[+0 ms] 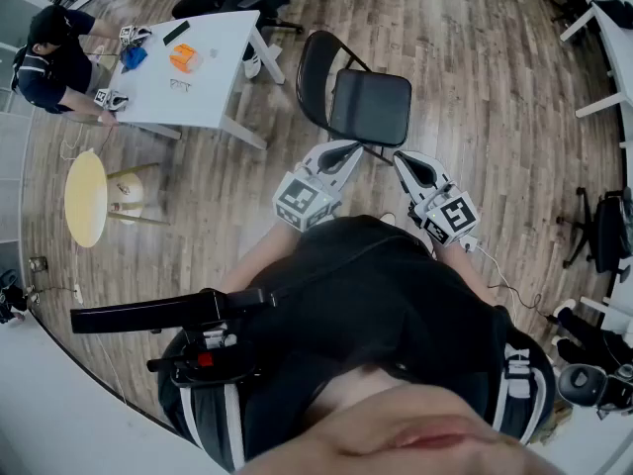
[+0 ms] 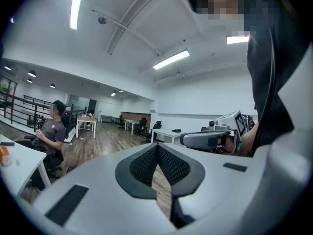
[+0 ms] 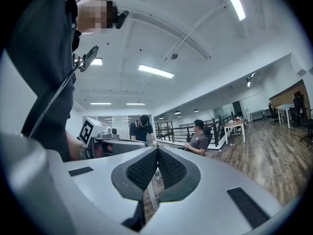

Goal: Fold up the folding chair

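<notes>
Wood floor [image 1: 475,57] filled the head view. White table [image 1: 213,77] sat at 10 o'clock, with a seated person [image 1: 49,52] at its far-left end. Folding chair [image 1: 369,107] stood at 12 o'clock, dead ahead and unfolded: black seat flat, backrest loop on its 9 o'clock side. Round yellow stool [image 1: 85,198] was at 9 o'clock. Left gripper [image 1: 341,156] and right gripper [image 1: 410,164] were held side by side near the seat's front edge, at 6 o'clock from the chair. Both jaw pairs were fully closed, pads tip to tip, gripping nothing. Small orange item [image 1: 184,58] lay on the table.
</notes>
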